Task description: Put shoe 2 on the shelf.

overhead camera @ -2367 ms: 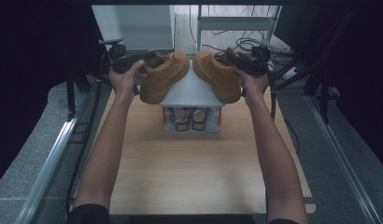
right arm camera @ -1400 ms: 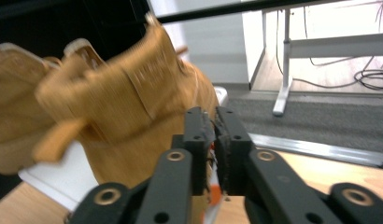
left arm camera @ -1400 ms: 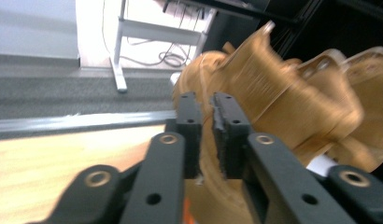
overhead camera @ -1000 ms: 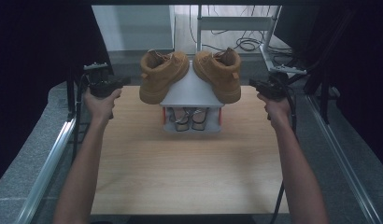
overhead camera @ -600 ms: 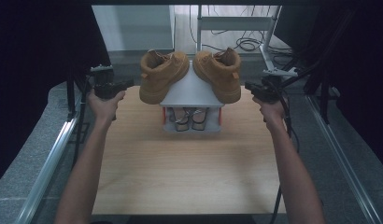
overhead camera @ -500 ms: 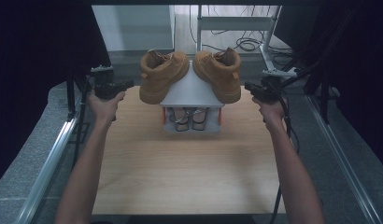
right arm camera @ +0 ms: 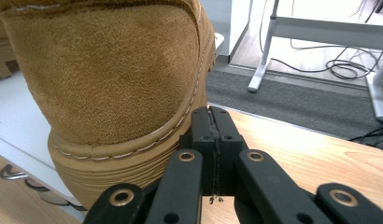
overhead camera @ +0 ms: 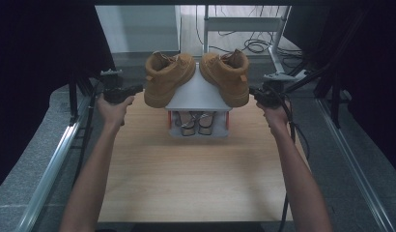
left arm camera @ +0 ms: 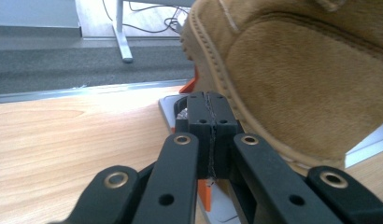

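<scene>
Two tan suede boots sit on top of a small white rack (overhead camera: 198, 93) at the far middle of the wooden table (overhead camera: 196, 174), the left boot (overhead camera: 167, 77) and the right boot (overhead camera: 228, 75) angled with toes outward. My left gripper (overhead camera: 136, 88) is just left of the left boot, with its jaws shut and nothing between them. In the left gripper view, the gripper (left arm camera: 209, 108) is beside the boot's sole (left arm camera: 301, 79). My right gripper (overhead camera: 253, 90) is just right of the right boot, also shut and empty. In the right gripper view, that gripper (right arm camera: 212, 125) is next to the boot's heel (right arm camera: 115, 70).
A pair of strappy sandals (overhead camera: 196, 123) lies on the rack's lower shelf between orange posts. Metal rails (overhead camera: 56, 164) run along both table sides. Behind the table are a white cabinet (overhead camera: 138, 26), desk legs and floor cables (overhead camera: 254, 46).
At first both hands were at the boots on the rack. They then drew out to the sides, and the right hand came back in slightly. The boots stayed put.
</scene>
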